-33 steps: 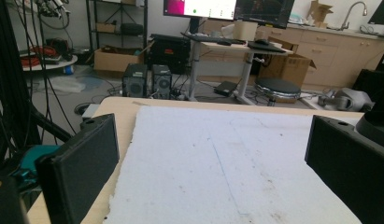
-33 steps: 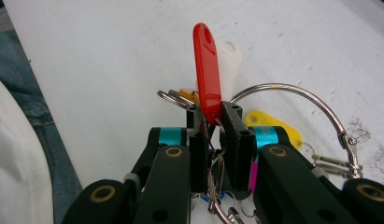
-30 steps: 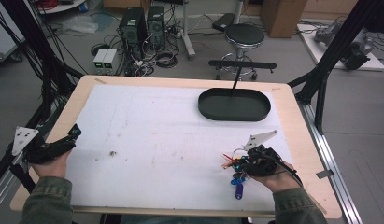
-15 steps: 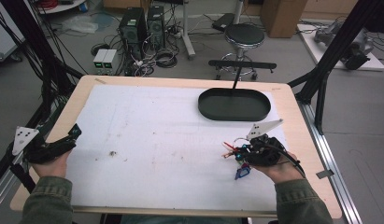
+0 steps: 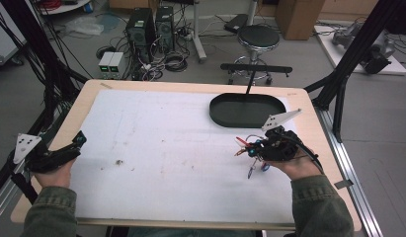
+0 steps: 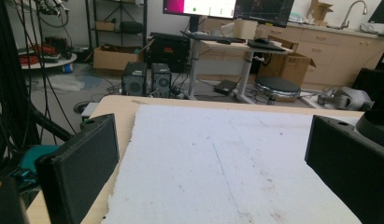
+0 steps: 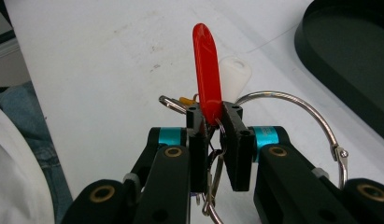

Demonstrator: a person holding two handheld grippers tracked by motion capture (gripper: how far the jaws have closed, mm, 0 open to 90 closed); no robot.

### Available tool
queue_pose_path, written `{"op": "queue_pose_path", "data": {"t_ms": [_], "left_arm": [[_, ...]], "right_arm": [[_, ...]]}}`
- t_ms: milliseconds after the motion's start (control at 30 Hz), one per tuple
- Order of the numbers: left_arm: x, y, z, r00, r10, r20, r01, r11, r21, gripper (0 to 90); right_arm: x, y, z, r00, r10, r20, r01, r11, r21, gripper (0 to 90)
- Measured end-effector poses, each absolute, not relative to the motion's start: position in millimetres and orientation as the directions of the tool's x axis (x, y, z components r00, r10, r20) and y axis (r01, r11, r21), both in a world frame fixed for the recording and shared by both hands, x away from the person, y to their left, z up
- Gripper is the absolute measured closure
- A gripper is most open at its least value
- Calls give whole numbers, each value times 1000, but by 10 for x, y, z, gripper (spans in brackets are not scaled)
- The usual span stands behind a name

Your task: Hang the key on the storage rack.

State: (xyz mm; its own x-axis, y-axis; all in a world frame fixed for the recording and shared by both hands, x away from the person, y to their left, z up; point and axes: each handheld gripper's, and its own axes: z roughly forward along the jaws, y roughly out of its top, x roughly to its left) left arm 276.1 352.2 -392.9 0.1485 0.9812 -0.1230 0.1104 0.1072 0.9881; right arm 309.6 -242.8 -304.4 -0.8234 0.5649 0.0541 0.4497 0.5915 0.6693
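Gripping a red tag point(image 7: 207, 70), right tongs point(image 7: 213, 126) raised; left tongs point(image 6: 213, 154) released.

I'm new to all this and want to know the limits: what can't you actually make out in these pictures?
- What hangs below the red tag: right gripper view, the right gripper covers the rest of the bunch.
- The white tag: same view, partly behind the red one.
- The dark tray: cut by the frame edge.
- The small speck on the table: high view, too small to identify.
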Motion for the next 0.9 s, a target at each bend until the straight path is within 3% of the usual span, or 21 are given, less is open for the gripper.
{"op": "queue_pose_path", "data": {"t_ms": [900], "left_arm": [[2778, 3520, -3935, 157, 980, -123, 116, 105, 988, 33]], "right_arm": [[3632, -2383, -2596, -810, 584, 49, 464, 589, 661, 815]]}}
